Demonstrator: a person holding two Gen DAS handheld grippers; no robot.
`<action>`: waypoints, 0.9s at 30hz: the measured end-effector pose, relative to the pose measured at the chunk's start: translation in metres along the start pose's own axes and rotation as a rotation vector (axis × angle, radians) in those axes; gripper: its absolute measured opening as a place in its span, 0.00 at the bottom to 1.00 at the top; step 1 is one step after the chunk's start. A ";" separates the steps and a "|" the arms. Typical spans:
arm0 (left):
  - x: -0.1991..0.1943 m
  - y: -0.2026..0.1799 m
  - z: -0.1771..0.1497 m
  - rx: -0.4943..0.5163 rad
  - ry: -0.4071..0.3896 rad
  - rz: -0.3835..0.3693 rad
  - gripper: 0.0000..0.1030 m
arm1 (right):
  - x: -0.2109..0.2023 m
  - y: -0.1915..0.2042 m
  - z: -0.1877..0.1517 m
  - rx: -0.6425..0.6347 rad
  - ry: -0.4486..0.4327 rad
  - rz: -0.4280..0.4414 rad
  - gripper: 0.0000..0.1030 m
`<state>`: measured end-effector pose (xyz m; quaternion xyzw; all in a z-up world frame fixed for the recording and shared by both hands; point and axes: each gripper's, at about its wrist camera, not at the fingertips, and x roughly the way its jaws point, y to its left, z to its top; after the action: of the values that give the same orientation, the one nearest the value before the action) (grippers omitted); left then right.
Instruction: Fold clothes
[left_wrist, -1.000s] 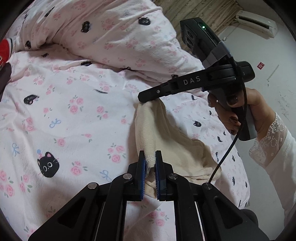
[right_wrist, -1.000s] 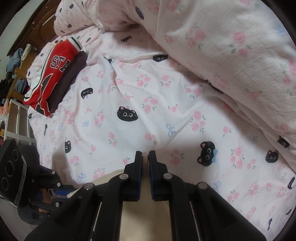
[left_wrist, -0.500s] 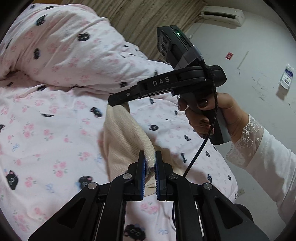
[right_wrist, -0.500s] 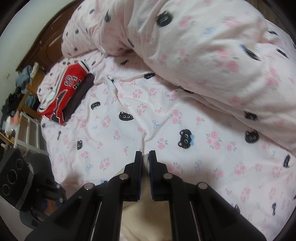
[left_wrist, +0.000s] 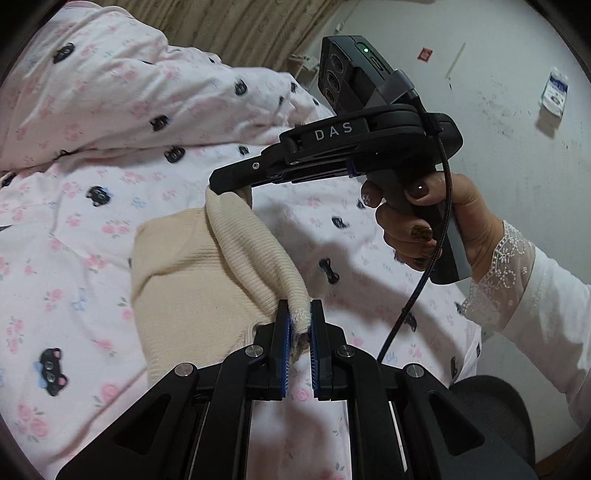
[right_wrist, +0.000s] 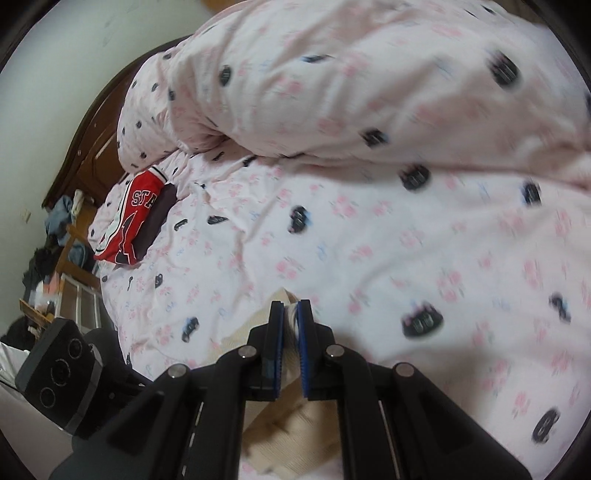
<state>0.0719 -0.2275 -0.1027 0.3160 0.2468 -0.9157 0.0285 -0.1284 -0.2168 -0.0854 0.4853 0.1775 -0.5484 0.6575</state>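
Nearest the left wrist camera, the left gripper (left_wrist: 300, 314) is clenched on the ribbed edge of a cream sweater (left_wrist: 199, 280), a bunch of knit pinched between its blue pads. From there the ribbed band runs as a raised ridge up and slightly left, away from the camera, to the right gripper (left_wrist: 231, 186), which grasps the band's far end from the right side; the person's right hand (left_wrist: 424, 221) wraps the handle, a black cable hanging below it. So the held edge's long axis stretches between the two grippers, and the rest of the sweater drapes down to the left of it onto the bed (left_wrist: 74, 229), lying on the pink sheet with roses and black cats. In the right wrist view, the right gripper (right_wrist: 291, 314) is closed on a thin fold of the same cream fabric (right_wrist: 280, 424), which trails back under the fingers toward the camera. Farther across the bed lies a red jersey (right_wrist: 133, 221) on a dark garment, and beyond it a heaped duvet (right_wrist: 351, 81) in the same print.
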 end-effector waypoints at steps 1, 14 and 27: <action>0.005 -0.001 -0.002 0.003 0.011 0.001 0.07 | 0.000 -0.006 -0.006 0.014 -0.005 0.006 0.08; 0.023 -0.019 -0.019 0.088 0.025 0.003 0.21 | -0.011 -0.054 -0.047 0.150 -0.104 -0.099 0.19; -0.012 0.032 -0.005 -0.014 -0.067 0.174 0.22 | -0.028 0.024 -0.068 -0.026 -0.204 -0.255 0.19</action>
<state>0.0910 -0.2541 -0.1130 0.3051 0.2234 -0.9181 0.1186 -0.0963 -0.1462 -0.0850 0.3920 0.1768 -0.6715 0.6034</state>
